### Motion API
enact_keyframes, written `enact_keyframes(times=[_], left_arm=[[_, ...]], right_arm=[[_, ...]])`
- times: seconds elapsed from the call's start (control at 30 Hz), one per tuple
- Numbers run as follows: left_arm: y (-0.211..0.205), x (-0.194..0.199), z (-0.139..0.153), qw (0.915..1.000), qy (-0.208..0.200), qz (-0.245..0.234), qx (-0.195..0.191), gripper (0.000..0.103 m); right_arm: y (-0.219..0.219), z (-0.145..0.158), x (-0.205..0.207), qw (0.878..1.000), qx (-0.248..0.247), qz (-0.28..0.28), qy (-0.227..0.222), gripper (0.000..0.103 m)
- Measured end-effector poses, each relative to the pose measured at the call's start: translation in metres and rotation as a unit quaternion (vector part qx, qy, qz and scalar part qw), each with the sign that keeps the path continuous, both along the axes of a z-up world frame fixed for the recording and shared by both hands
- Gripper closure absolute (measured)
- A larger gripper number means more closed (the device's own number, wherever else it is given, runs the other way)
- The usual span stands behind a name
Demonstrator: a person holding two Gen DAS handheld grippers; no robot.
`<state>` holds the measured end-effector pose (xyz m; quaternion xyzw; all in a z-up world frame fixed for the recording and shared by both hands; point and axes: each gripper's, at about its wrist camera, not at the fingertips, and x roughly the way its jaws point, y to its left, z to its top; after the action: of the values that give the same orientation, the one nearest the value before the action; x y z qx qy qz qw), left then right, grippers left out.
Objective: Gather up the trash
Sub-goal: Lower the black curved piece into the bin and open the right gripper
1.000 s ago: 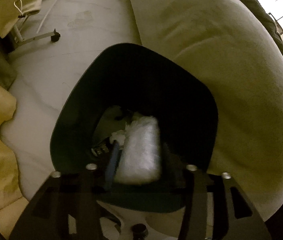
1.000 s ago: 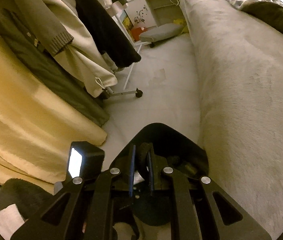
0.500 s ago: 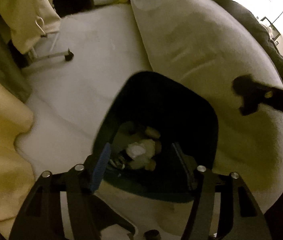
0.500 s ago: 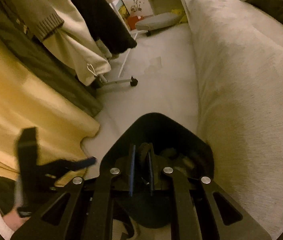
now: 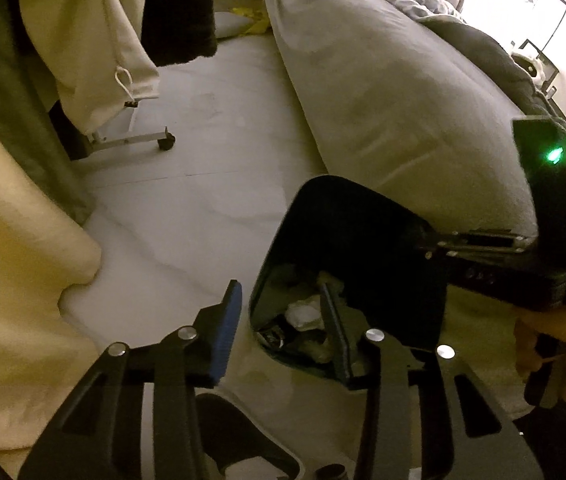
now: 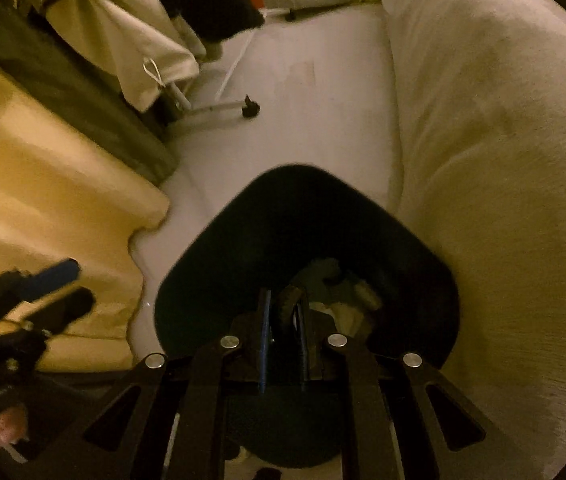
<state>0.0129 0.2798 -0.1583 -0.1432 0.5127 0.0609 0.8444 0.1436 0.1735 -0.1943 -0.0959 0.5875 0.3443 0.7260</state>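
Observation:
A black trash bin (image 5: pixel 363 232) stands on the pale floor beside the bed, with crumpled white and dark trash (image 5: pixel 303 314) in its bottom. My left gripper (image 5: pixel 279 316) hangs above the bin's left rim. Its jaws are closing and nothing is between them. My right gripper (image 6: pixel 283 320) points down into the bin (image 6: pixel 303 236), shut on a small dark piece of trash (image 6: pixel 285 306). In the left wrist view the right gripper (image 5: pixel 427 246) reaches over the bin's right rim, held by a hand (image 5: pixel 559 344). The left gripper (image 6: pixel 67 290) shows at the lower left of the right wrist view.
A bed under a beige cover (image 5: pixel 403 100) runs along the right of the bin. A yellow blanket (image 5: pixel 11 240) hangs on the left. A wheeled clothes rack (image 5: pixel 135 140) with hanging garments stands further back. Bare pale floor (image 5: pixel 203 160) lies between them.
The left gripper let a clear plastic wrapper fall into the bin, then rose and drew off to the left, its jaws narrowing. The right gripper sank closer to the bin with its dark piece.

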Motion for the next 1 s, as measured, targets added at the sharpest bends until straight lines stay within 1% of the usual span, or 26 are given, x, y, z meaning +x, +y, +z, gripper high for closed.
enact_keyframes(times=[0.1,0.17,0.3,0.4,0.43,0.47,0.5,0.57,0.67,0.7,0.77,0.87,0.9,0.93,1.0], left_arm=[[0.001,-0.001,0.005,0.9999,-0.010,0.002,-0.003,0.060],[0.002,-0.001,0.009,0.9998,-0.017,0.001,-0.004,0.060],[-0.001,0.002,0.020,0.9995,-0.032,-0.001,-0.002,0.060],[-0.003,0.003,0.028,0.9991,-0.043,-0.006,0.002,0.060],[-0.005,0.003,0.032,0.9988,-0.047,-0.008,0.005,0.060],[-0.005,0.003,0.033,0.9987,-0.050,-0.008,0.005,0.060],[-0.005,0.003,0.035,0.9986,-0.052,-0.008,0.006,0.060],[-0.007,0.002,0.039,0.9984,-0.056,-0.007,0.010,0.060],[-0.010,0.000,0.045,0.9982,-0.058,-0.005,0.017,0.060],[-0.012,-0.001,0.048,0.9980,-0.059,-0.005,0.023,0.060],[-0.019,-0.004,0.058,0.9969,-0.067,-0.008,0.041,0.060],[-0.027,-0.010,0.077,0.9948,-0.084,-0.008,0.056,0.051],[-0.030,-0.012,0.084,0.9935,-0.092,-0.008,0.066,0.043],[-0.033,-0.014,0.089,0.9924,-0.098,-0.008,0.074,0.039],[-0.039,-0.019,0.100,0.9900,-0.113,-0.010,0.084,0.037]], right_arm=[[0.004,-0.012,-0.002,1.000,-0.008,0.011,0.012,0.089],[0.007,-0.020,-0.005,0.999,-0.026,0.023,0.004,0.089],[0.006,-0.036,-0.005,0.998,-0.048,0.028,0.012,0.089],[0.004,-0.042,-0.005,0.998,-0.061,0.025,0.013,0.089],[0.003,-0.043,-0.005,0.998,-0.061,0.026,0.013,0.085],[0.001,-0.044,-0.005,0.998,-0.062,0.027,0.011,0.066],[-0.001,-0.044,-0.006,0.998,-0.062,0.027,0.011,0.051],[-0.002,-0.042,-0.006,0.998,-0.064,0.027,0.010,0.049],[-0.005,-0.037,-0.007,0.998,-0.056,0.026,0.015,0.039],[-0.006,-0.036,-0.006,0.998,-0.053,0.026,0.013,0.039],[-0.009,-0.021,-0.007,0.999,-0.040,0.027,0.004,0.038],[-0.016,0.013,-0.011,0.999,-0.013,0.025,-0.032,0.028],[-0.018,0.022,-0.012,0.999,-0.007,0.024,-0.044,0.026],[-0.023,0.036,-0.014,0.998,0.001,0.023,-0.060,0.025],[-0.031,0.059,-0.017,0.996,0.014,0.020,-0.086,0.020]])
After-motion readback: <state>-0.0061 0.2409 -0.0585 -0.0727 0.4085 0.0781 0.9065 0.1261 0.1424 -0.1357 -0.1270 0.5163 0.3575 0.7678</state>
